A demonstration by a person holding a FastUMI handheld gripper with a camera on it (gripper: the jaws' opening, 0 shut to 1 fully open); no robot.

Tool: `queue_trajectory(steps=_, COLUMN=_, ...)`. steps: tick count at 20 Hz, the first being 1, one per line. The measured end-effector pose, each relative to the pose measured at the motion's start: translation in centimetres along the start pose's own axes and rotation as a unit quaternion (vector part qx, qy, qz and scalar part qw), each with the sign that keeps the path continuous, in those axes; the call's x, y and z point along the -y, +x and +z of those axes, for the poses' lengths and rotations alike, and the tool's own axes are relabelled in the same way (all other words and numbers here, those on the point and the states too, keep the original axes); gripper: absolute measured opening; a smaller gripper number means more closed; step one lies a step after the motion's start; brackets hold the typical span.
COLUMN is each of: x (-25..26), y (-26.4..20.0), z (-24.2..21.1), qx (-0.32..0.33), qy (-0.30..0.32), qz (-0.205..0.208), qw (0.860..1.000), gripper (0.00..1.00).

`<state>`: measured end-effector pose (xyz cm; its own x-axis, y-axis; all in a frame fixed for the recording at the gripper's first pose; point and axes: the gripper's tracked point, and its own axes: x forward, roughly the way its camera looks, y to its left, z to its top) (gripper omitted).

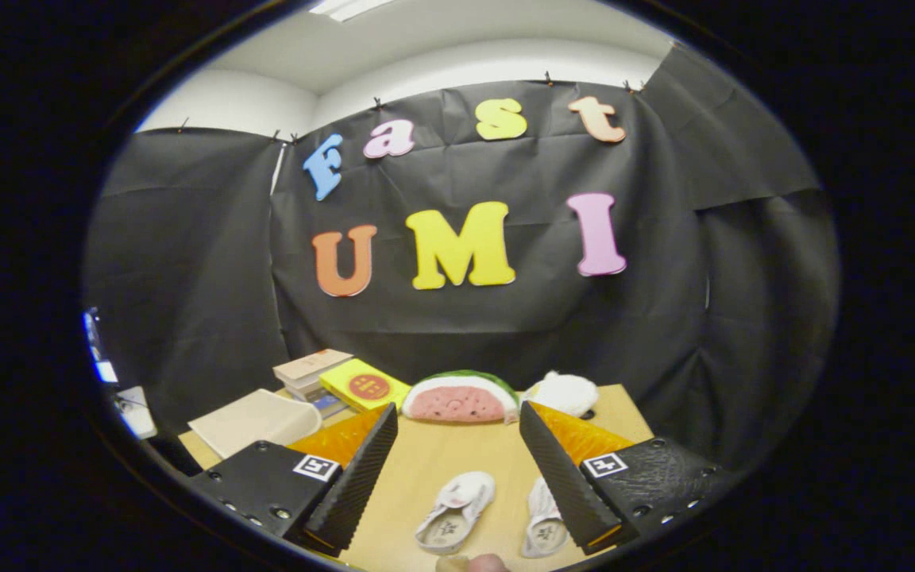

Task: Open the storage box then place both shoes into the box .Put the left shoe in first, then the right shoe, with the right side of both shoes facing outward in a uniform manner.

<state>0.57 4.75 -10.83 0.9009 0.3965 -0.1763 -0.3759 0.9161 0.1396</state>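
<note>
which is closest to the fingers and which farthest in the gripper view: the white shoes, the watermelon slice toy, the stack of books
The gripper is open, holding nothing.
1. White shoes: on the table between the fingers, nearest.
2. Watermelon slice toy: beyond the fingertips, centred.
3. Stack of books: farthest, back on the left by the yellow book.

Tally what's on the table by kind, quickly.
Small white shoes: 2, one between the open gripper fingers, one by a finger
Stacked books: unclear; yellow book: 1
Watermelon-slice plush: 1
White fluffy item: 1
Pale curved sheet: 1
Total: 6 plus stack
</note>
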Motion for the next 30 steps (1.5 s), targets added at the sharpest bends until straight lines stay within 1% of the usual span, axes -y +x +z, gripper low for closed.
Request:
queue_trajectory(steps=4, x=-8.1, y=2.4, z=-2.8, qx=-0.041, qy=0.028, qz=0.069, qw=0.996, gripper=0.95)
queue_trajectory(steps=8, x=-15.7, y=5.3, z=-7.5, qx=-0.091, qy=0.045, qz=0.11, qw=0.989, gripper=0.95)
queue_trajectory(steps=11, x=-20.0, y=7.3, z=-10.9, qx=-0.12, qy=0.052, qz=0.126, qw=0.983, gripper=0.95)
queue_trajectory(steps=13, x=-22.2, y=8.7, z=-13.0, qx=-0.144, qy=0.07, qz=0.134, qw=0.978, gripper=0.95)
queue_trajectory(steps=15, x=-23.4, y=9.8, z=-15.2, qx=-0.167, qy=0.083, qz=0.13, qw=0.974, gripper=0.96)
queue_trajectory(steps=17, x=-24.1, y=10.7, z=-17.0, qx=-0.192, qy=0.12, qz=0.127, qw=0.966, gripper=0.95)
queue_trajectory(steps=20, x=-25.1, y=12.0, z=-19.1, qx=-0.23, qy=0.203, qz=0.134, qw=0.942, gripper=0.95)
queue_trajectory(steps=22, x=-25.4, y=12.8, z=-19.8, qx=-0.244, qy=0.245, qz=0.133, qw=0.929, gripper=0.95)
queue_trajectory(steps=26, x=-27.2, y=13.3, z=-20.8, qx=-0.278, qy=0.336, qz=0.145, qw=0.888, gripper=0.95)
queue_trajectory(steps=28, x=-28.4, y=13.4, z=-21.3, qx=-0.3, qy=0.385, qz=0.157, qw=0.859, gripper=0.95)
queue_trajectory(steps=29, x=-28.2, y=13.7, z=-21.0, qx=-0.299, qy=0.403, qz=0.158, qw=0.851, gripper=0.95)
queue_trajectory(steps=30, x=-28.2, y=14.0, z=-21.0, qx=-0.302, qy=0.411, qz=0.157, qw=0.846, gripper=0.96)
